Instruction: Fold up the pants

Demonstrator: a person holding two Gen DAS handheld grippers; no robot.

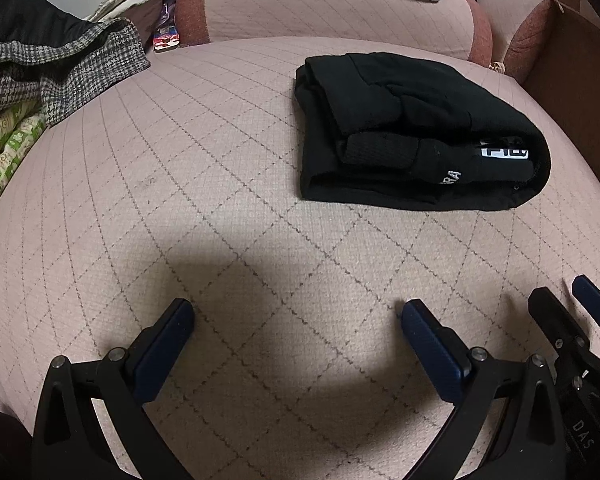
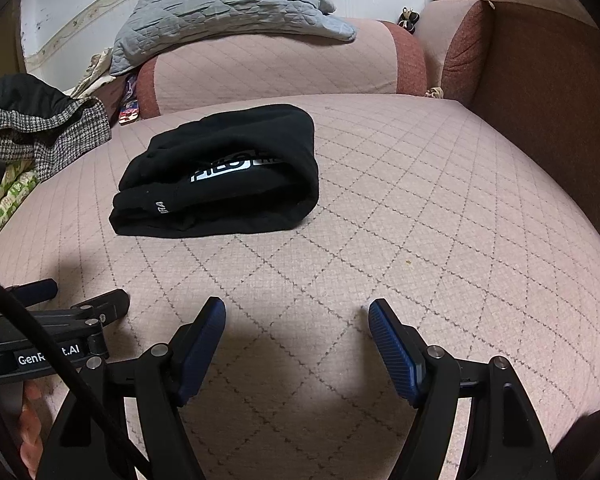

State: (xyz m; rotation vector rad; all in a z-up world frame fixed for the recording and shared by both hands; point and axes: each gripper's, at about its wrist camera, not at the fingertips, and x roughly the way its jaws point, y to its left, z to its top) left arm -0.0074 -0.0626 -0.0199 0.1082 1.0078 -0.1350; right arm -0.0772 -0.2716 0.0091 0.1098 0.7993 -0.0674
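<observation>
Black pants with white lettering lie folded into a thick bundle on the pink quilted sofa seat; they also show in the right wrist view. My left gripper is open and empty, well short of the pants, which lie ahead and to its right. My right gripper is open and empty, with the pants ahead and to its left. The right gripper's fingers show at the left view's right edge, and the left gripper's fingers at the right view's left edge.
A houndstooth garment and a green patterned cloth are piled at the seat's left. A grey quilted blanket lies on the backrest cushion. A brown armrest stands at the right.
</observation>
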